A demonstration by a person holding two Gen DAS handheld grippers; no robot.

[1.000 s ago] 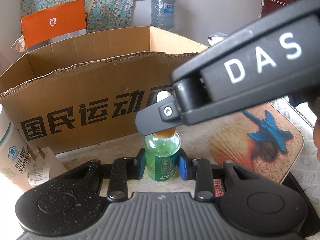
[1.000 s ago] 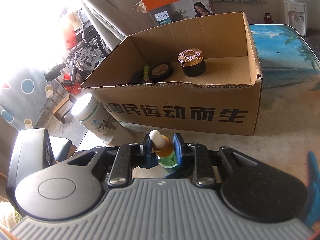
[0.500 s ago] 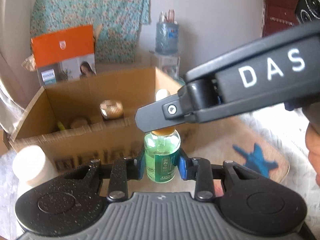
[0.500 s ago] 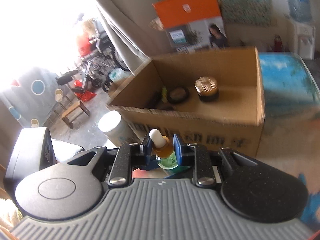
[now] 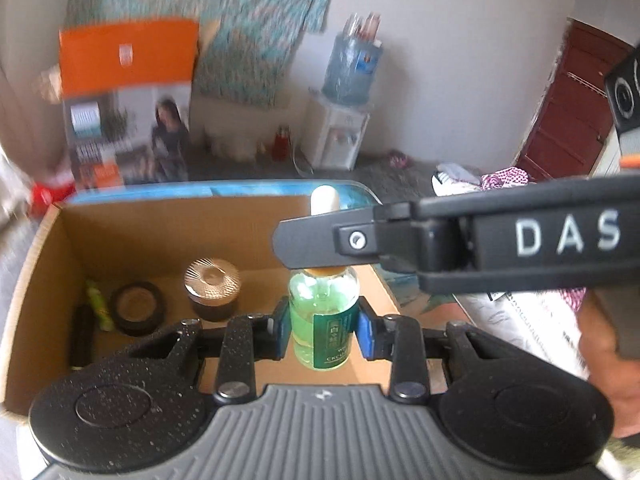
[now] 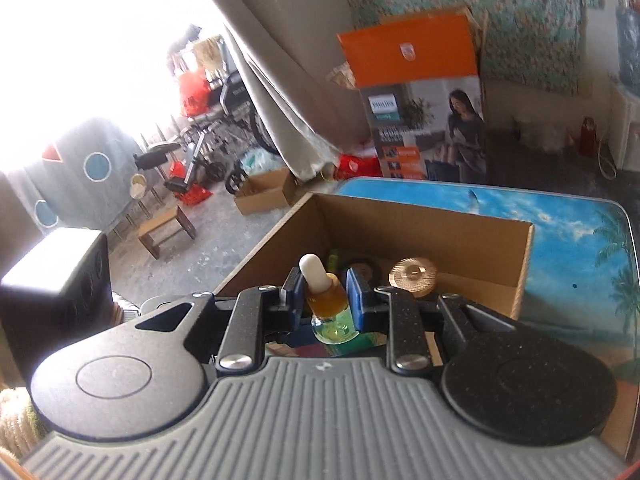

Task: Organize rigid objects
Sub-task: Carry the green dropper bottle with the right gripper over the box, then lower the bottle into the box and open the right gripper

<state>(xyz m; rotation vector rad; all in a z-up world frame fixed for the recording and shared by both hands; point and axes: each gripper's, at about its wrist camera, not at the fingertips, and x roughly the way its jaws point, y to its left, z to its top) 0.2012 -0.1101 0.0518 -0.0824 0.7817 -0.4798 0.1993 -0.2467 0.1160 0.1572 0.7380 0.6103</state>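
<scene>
Above cardboard box (image 5: pixel 132 232), both tools grip upright green dropper bottle (image 5: pixel 323 316) w/ white bulb.

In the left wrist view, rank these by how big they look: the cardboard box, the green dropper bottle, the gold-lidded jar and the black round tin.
1. cardboard box
2. green dropper bottle, though nearness may inflate it
3. gold-lidded jar
4. black round tin, close to the jar

Glossy glass dropper bottle (image 5: pixel 323 312), matt corrugated cardboard box (image 5: pixel 132 224)
</scene>
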